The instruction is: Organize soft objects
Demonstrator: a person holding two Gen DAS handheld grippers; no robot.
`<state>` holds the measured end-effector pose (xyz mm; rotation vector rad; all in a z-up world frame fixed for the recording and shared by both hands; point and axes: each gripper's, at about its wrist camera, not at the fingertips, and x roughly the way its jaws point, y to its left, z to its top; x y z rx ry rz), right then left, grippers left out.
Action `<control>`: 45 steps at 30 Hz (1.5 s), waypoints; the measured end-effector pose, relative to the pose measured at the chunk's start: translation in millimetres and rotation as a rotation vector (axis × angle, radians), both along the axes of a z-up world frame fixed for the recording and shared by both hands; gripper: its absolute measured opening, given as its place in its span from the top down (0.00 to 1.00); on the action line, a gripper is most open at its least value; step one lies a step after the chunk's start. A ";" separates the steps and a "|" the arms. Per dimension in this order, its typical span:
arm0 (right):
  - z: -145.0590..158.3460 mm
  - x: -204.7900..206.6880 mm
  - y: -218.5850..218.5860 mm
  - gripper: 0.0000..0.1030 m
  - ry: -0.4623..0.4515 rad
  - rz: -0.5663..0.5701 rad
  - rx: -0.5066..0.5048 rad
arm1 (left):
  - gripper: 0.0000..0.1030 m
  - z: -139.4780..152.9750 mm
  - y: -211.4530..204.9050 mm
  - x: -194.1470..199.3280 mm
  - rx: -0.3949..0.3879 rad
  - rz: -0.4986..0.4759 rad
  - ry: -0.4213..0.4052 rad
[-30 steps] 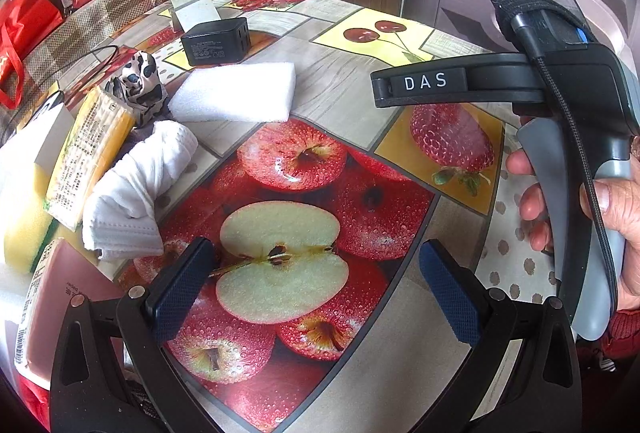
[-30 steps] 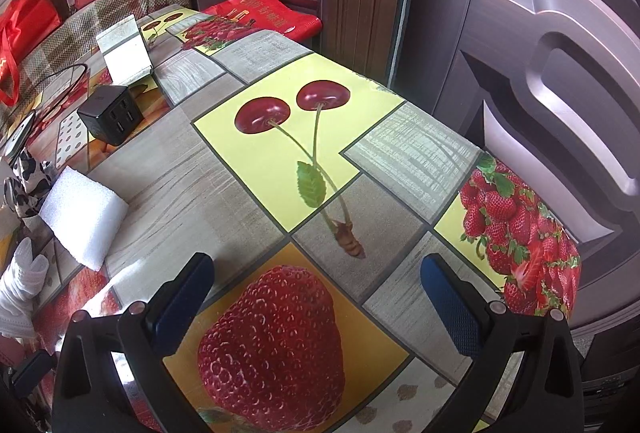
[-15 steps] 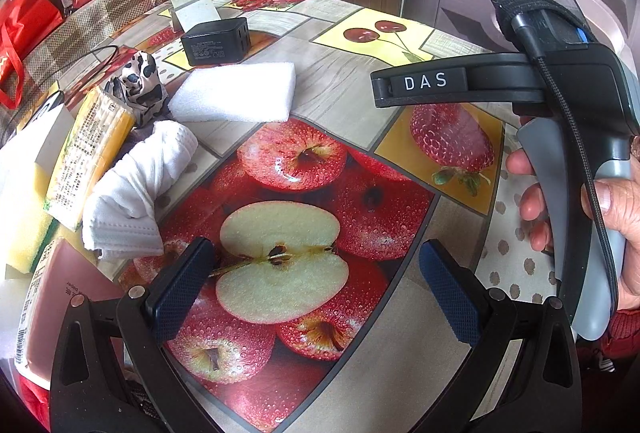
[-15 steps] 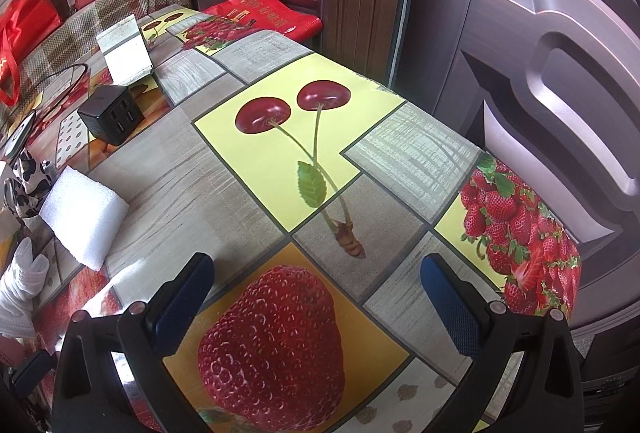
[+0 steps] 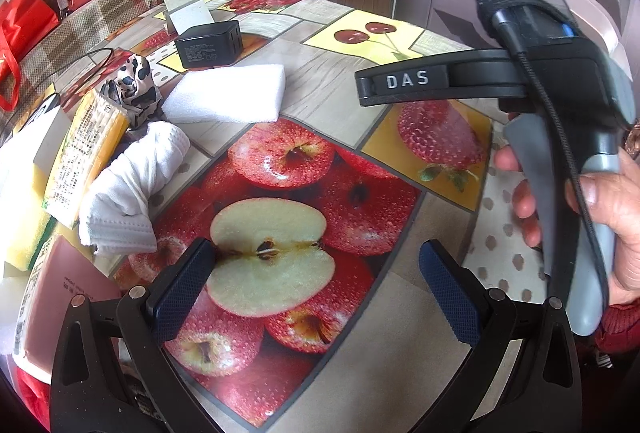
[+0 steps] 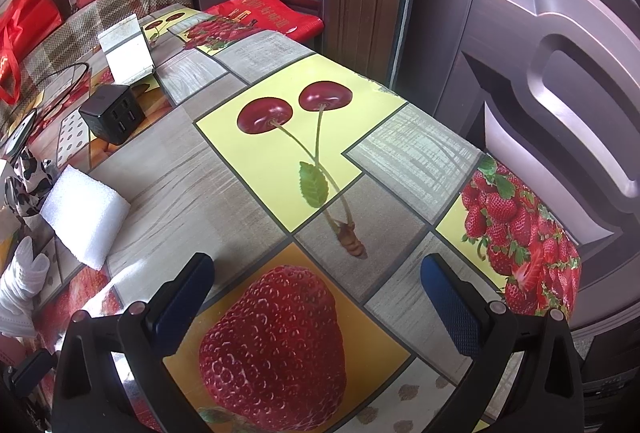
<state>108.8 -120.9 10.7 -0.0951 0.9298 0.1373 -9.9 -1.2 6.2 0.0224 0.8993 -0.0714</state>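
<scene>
From the left wrist view, the left claw (image 5: 316, 275) hangs released and empty over the sliced-apple print of the bench (image 5: 328, 93), its two blue pads spread wide. The white foam block (image 5: 226, 95) lies flat beyond that print, long axis running left to right. Just nearer than the block, the rolled white cloth (image 5: 132, 181) stretches from the block's near left corner down toward the claw's left finger. Left of the block sit a cow-patterned soft item (image 5: 134, 85) and a yellow packet (image 5: 86, 157); behind it stands a black charger (image 5: 210, 43). To the block's right, a hand (image 5: 608, 209) grips the right claw's handle. From the right wrist view, the right claw (image 6: 316, 297) is likewise released and empty above a strawberry print, well right of the foam block (image 6: 84, 211); the black charger (image 6: 112, 117) stands beyond the block.
</scene>
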 end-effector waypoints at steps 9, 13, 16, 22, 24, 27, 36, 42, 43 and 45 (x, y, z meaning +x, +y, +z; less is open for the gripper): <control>45.2 -26.7 -35.3 0.00 -0.209 0.086 0.301 | 0.00 97.7 31.3 -111.8 -0.116 0.054 -0.351; 65.9 -36.9 -38.6 0.00 -0.302 0.348 0.524 | 0.00 101.5 76.8 -159.3 -0.067 0.198 -0.373; 67.0 -37.6 -12.2 0.00 -0.241 0.513 0.491 | 0.00 83.7 108.9 -186.9 -0.067 0.267 -0.287; 49.1 -22.5 54.9 0.00 -0.127 0.763 0.251 | 0.00 40.0 101.4 -207.1 -0.051 0.204 -0.068; 38.0 -15.6 74.8 0.00 -0.089 0.819 0.174 | 0.00 29.3 96.3 -206.2 -0.049 0.200 -0.027; 19.1 -13.0 101.1 0.03 -0.063 0.882 0.049 | 0.00 16.6 95.4 -200.5 -0.061 0.210 0.015; 2.8 0.8 125.8 0.41 -0.012 0.902 0.008 | 0.17 -2.1 106.5 -182.3 -0.097 0.234 0.116; 7.2 -2.9 114.4 0.49 -0.060 0.867 0.010 | 0.47 1.6 100.5 -188.7 -0.072 0.213 0.057; 10.6 -3.6 107.9 0.49 -0.080 0.850 0.029 | 0.47 5.1 102.3 -191.7 -0.066 0.223 0.028; 24.4 -7.0 90.2 0.49 -0.148 0.806 0.103 | 0.47 18.2 106.6 -198.9 -0.042 0.248 -0.060</control>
